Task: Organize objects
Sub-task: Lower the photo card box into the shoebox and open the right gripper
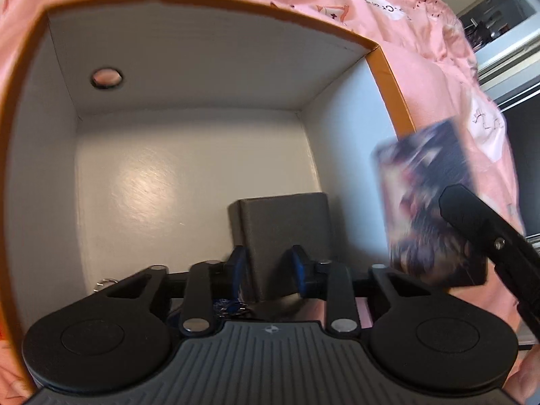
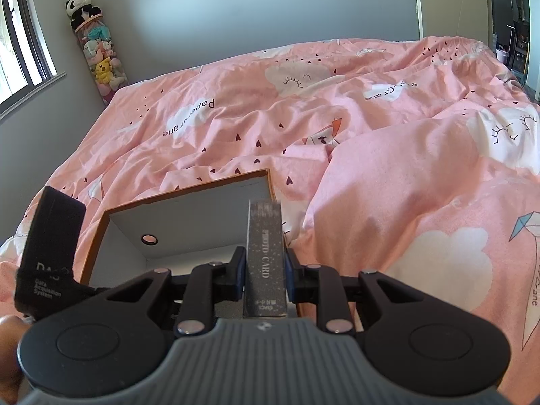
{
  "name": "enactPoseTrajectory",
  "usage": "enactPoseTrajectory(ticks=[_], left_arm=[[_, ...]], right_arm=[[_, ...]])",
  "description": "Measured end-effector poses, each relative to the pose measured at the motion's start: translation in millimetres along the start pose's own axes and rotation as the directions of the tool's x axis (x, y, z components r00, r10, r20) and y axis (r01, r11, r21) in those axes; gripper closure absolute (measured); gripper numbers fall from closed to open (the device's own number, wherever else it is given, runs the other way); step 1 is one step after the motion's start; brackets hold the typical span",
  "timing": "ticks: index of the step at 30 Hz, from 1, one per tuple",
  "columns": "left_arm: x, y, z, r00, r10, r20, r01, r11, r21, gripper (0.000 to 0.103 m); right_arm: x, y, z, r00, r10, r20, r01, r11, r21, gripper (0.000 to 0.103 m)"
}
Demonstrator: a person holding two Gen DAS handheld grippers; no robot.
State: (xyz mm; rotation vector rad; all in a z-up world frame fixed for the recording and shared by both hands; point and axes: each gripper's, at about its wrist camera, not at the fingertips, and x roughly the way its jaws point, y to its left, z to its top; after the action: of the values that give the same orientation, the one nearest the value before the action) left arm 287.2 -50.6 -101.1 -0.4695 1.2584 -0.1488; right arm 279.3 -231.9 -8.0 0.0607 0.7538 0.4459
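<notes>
An orange cardboard box [image 1: 388, 77] with white inner walls lies open on the pink bed; it also shows in the right wrist view [image 2: 189, 216]. A dark grey small box [image 1: 283, 222] stands inside it near the right wall. My left gripper [image 1: 270, 263] is inside the orange box, jaws apart around the grey box's near end, not pressing it. My right gripper [image 2: 265, 270] is shut on a dark photo card box [image 2: 265, 256], held upright over the orange box's right edge. That card box appears blurred in the left wrist view [image 1: 428, 202].
A pink printed duvet [image 2: 371, 128] covers the bed, bunched high at the right. A tube of plush toys [image 2: 98, 50] stands in the far left corner by a window. A keyring [image 1: 104, 283] lies in the box beneath my left gripper.
</notes>
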Motion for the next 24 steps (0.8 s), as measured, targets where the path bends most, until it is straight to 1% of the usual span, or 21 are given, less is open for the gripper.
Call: enactPoseTrajectory(ticks=[5,8,13,14,16,18,21,24], left_arm=[[2.9,-0.1,0.0,0.998,-0.055,-0.019,0.055,0.998,-0.031,0.085],[0.9,-2.1,-2.0,0.999,-0.042,-0.007,0.041,0.999,-0.024,0.085],[0.6,1.1,1.5,0.997,-0.072,-0.016,0.071,0.997,-0.036,0.084],[3.7,-5.9,7.5,0.997,-0.070,-0.011,0.070,0.997,-0.027,0.084],[-10.7,-7.9,7.3,0.998,-0.060,0.029,0.059,0.998,0.032,0.084],[-34.3,-8.0,6.1,0.994,-0.058,0.096,0.050,0.995,0.087,0.084],[-73.9,-2.0,4.3,0.977,-0.057,0.207,0.027,0.989,0.143,0.084],[-102.3,8.8,5.4,0.957,-0.011,0.289,-0.032,0.989,0.144,0.084]], right_arm=[[-0.8,-0.7,-0.3,1.000,0.006,-0.005,-0.006,1.000,0.008,0.079],[-0.7,-1.6,0.2,1.000,0.005,-0.004,-0.005,1.000,0.016,0.079],[-0.2,-2.1,-1.5,1.000,0.005,-0.013,-0.005,1.000,0.031,0.079],[-0.2,-1.5,-1.7,1.000,0.005,-0.014,-0.005,1.000,0.031,0.079],[-0.7,1.2,-1.7,1.000,0.006,-0.015,-0.006,1.000,0.031,0.079],[-0.7,4.5,-1.7,1.000,0.018,-0.019,-0.017,0.999,0.036,0.079],[5.9,12.2,-2.6,0.997,0.057,-0.044,-0.055,0.997,0.057,0.079],[20.5,24.1,-6.5,0.993,0.089,-0.079,-0.084,0.994,0.074,0.079]])
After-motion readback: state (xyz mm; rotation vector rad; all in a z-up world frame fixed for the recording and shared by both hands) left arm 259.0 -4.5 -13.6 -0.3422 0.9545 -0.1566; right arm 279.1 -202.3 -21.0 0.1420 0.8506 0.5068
